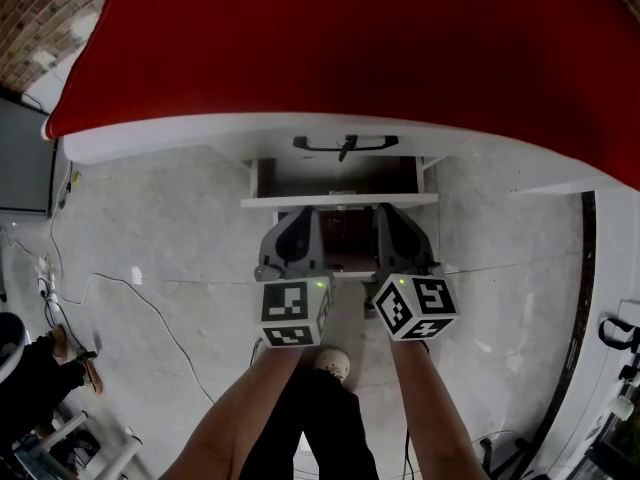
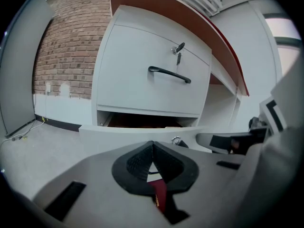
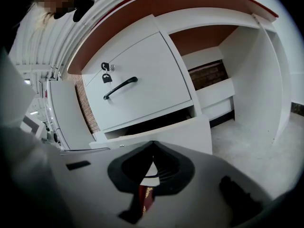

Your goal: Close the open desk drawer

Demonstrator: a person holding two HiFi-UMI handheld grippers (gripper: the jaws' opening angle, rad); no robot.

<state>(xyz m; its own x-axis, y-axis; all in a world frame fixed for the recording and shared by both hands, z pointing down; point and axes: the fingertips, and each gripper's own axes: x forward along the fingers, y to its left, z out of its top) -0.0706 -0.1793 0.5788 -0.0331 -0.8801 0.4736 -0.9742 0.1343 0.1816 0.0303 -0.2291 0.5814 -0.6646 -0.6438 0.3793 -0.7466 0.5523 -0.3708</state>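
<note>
— Item one: desk drawer (image 1: 340, 200). Status?

— Lower unit at your 12 o'clock, standing pulled out. The upper drawer (image 1: 345, 145) above it is shut. Closing not yet done.

— Tongs?

— Your left gripper (image 2: 152, 145) and right gripper (image 3: 152, 145): jaws pressed together, holding nothing, tips near the drawer front, contact unclear. I judge the whole push remains.
</note>
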